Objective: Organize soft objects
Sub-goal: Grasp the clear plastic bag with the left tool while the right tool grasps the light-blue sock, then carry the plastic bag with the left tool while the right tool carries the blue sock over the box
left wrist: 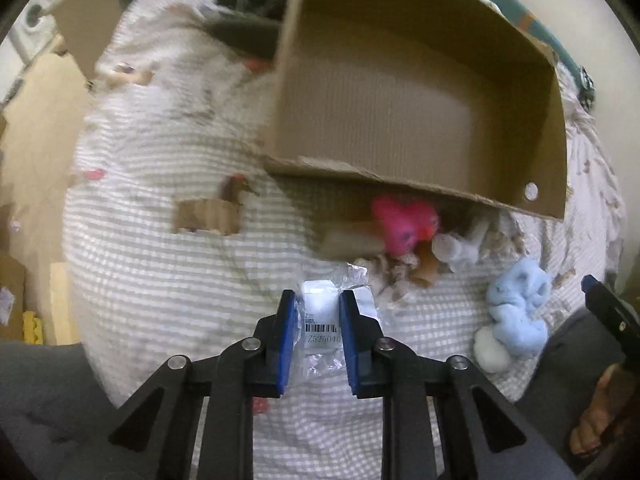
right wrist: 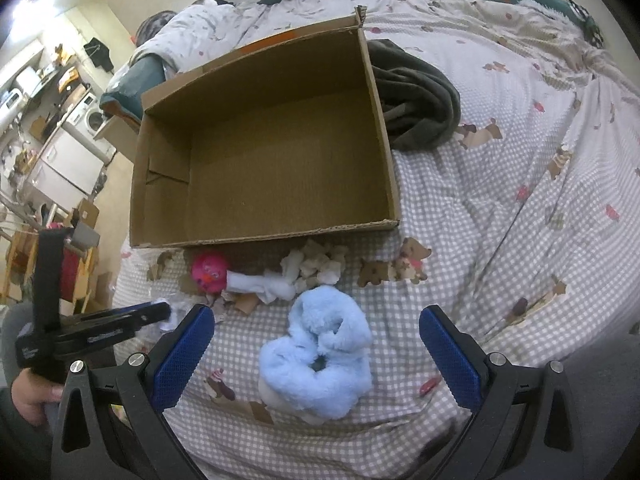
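On the checked bed (right wrist: 500, 184), the left hand-held gripper (left wrist: 316, 336) is clamped on a clear plastic packet (left wrist: 322, 320) with a barcode label, while the right hand-held gripper (right wrist: 316, 344) stands wide apart around the light-blue plush toy (right wrist: 320, 352), just before the open cardboard box (right wrist: 264, 140).
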### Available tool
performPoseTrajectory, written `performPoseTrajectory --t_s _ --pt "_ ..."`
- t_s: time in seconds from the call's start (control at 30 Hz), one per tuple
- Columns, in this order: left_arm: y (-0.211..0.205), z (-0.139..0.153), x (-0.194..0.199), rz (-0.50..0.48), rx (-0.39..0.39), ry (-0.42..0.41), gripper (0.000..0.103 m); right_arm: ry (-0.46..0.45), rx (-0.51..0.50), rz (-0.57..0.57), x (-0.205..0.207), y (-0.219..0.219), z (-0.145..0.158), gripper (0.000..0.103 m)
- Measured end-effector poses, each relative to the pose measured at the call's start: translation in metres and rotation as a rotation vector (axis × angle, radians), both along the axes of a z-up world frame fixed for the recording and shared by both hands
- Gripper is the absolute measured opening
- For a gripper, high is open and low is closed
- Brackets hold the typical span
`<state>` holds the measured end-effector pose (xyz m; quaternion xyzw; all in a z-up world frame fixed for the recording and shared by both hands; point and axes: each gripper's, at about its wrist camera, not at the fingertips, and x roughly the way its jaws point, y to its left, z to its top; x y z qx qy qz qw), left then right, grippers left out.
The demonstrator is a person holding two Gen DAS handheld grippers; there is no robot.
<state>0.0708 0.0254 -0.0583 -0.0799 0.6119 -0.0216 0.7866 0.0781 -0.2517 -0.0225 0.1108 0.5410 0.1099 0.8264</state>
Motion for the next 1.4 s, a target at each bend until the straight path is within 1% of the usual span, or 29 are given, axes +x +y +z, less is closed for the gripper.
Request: performPoseTrajectory --t_s 0.03,0.07,0.17,0.27,0.4,0.5,0.57,0.67,0.73,0.77,0.8,0.83,0.9,0.93,1.0,1.07,1.17,1.23,1.3,1.4 --pt "0.003 0.005 -0.004 0.011 0.050 -0.025 0.019 0.004 0.008 -0.004 0.001 -0.002 -0.001 0.103" --pt "0.004 0.007 -0.007 0.019 0.064 -0.030 0.019 0.011 0.010 -0.009 0.002 -0.003 -0.002 0.103" --pt "0.008 0.007 -0.008 0.048 0.063 -0.016 0.019 0.043 0.000 -0.016 0.005 -0.003 -0.008 0.103" --pt "0.011 0.009 -0.007 0.065 0.043 -0.022 0.019 0.087 -0.045 0.008 0.008 0.006 -0.017 0.103" --pt "0.007 0.014 -0.010 0.055 0.042 -0.030 0.019 0.186 -0.106 0.067 0.011 0.027 -0.044 0.103" --pt "0.004 0.010 -0.008 0.048 0.052 -0.035 0.019 0.243 -0.121 0.094 0.013 0.040 -0.064 0.103" --pt "0.005 0.010 -0.008 0.043 0.063 -0.042 0.019 0.252 -0.142 0.104 0.014 0.047 -0.071 0.103" --pt "0.003 0.011 -0.008 0.038 0.076 -0.047 0.019 0.232 -0.173 0.109 0.013 0.053 -0.072 0.102" --pt "0.001 0.011 -0.008 0.036 0.083 -0.045 0.019 0.219 -0.176 0.106 0.012 0.054 -0.072 0.097" --pt "0.001 0.010 -0.008 0.034 0.086 -0.045 0.019 0.214 -0.174 0.105 0.011 0.055 -0.071 0.091" --pt "-0.001 0.010 -0.009 0.030 0.090 -0.046 0.019 0.211 -0.169 0.106 0.011 0.055 -0.071 0.082" --pt "-0.002 0.010 -0.009 0.027 0.092 -0.047 0.019 0.210 -0.169 0.106 0.011 0.055 -0.070 0.077" --pt "-0.002 0.011 -0.009 0.022 0.094 -0.055 0.019 0.203 -0.171 0.103 0.009 0.051 -0.068 0.047" --pt "-0.003 0.012 -0.009 0.022 0.093 -0.061 0.019 0.191 -0.168 0.093 0.008 0.050 -0.065 0.043" --pt "-0.002 0.014 -0.010 0.027 0.099 -0.073 0.019 0.158 -0.125 0.088 0.005 0.048 -0.057 0.034" --pt "0.000 0.017 -0.011 0.035 0.101 -0.088 0.019 0.102 -0.112 0.090 0.000 0.047 -0.044 0.031" --pt "0.004 0.022 -0.013 0.047 0.099 -0.109 0.019 0.023 -0.099 0.090 -0.011 0.044 -0.027 0.029" --pt "0.006 0.026 -0.017 0.054 0.102 -0.129 0.019 -0.029 -0.071 0.081 -0.016 0.040 -0.015 0.029" --pt "0.007 0.030 -0.020 0.061 0.104 -0.149 0.019 -0.105 -0.016 0.071 -0.024 0.032 0.000 0.029" --pt "0.008 0.036 -0.025 0.073 0.111 -0.181 0.019 -0.252 0.091 0.059 -0.039 0.021 0.029 0.029"
